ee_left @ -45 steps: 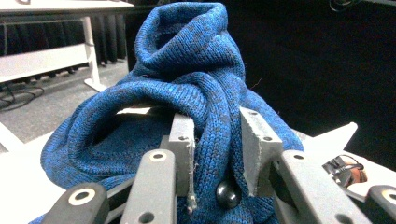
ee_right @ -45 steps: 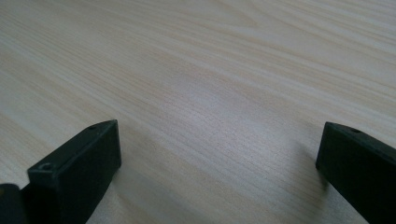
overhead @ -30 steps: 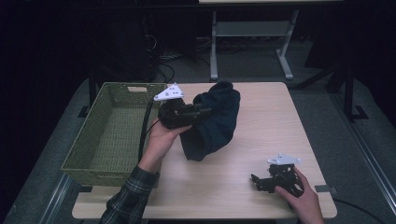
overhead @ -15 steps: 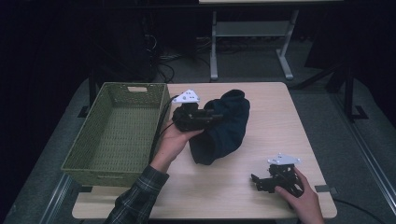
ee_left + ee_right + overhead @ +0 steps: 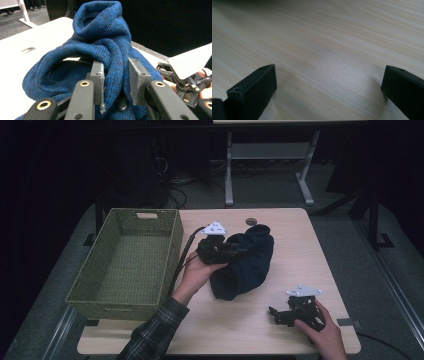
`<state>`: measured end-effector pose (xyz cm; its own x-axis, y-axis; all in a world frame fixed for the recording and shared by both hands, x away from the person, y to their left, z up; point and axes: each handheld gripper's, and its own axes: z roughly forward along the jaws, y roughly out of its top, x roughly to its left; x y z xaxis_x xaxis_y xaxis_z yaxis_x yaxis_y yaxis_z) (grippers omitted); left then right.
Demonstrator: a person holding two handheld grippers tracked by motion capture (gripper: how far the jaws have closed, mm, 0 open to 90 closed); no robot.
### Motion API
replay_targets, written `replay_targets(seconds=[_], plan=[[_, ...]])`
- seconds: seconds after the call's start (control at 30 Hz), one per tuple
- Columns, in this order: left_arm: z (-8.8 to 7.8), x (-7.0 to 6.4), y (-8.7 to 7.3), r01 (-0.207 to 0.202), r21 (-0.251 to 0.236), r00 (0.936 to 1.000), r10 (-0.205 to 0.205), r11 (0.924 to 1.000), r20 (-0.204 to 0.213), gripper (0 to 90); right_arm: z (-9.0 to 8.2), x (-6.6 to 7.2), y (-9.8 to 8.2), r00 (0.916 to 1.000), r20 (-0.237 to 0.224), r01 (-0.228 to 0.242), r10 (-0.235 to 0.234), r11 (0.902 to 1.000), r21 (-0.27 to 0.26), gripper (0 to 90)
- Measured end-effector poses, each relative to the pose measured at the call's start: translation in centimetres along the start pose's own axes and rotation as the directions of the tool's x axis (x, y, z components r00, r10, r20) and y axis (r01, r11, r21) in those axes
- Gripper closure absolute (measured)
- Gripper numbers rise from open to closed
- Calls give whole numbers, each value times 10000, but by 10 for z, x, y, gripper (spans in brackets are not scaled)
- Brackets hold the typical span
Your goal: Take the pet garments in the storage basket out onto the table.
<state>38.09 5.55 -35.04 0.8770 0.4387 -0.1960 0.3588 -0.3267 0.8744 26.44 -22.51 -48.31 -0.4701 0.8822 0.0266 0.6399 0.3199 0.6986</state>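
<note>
While the left claw (image 5: 115, 82) clamps it, the blue sweater (image 5: 100, 50) bunches between its jaws.

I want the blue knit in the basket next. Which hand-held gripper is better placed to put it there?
Left, probably: the left hand-held gripper is clamped on the blue knit beside the basket. The right hand-held gripper rests open, apart.

1. One dark blue knitted garment (image 5: 245, 265), bunched on the table.
2. One green woven basket (image 5: 125, 265), standing at the table's left side.
3. Two handheld grippers: the left gripper (image 5: 239, 252) and the right gripper (image 5: 272, 314).
4. One light wooden table (image 5: 300, 255).
5. Two hands, one on each gripper.
</note>
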Motion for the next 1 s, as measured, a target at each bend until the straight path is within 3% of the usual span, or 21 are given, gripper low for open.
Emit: replay_targets(seconds=[1.0], plan=[[81, 17, -32, 268, 1139, 9996, -269, 9931, -6, 680, 0, 0, 0, 10000, -9, -14, 14, 10000, 6, 0]])
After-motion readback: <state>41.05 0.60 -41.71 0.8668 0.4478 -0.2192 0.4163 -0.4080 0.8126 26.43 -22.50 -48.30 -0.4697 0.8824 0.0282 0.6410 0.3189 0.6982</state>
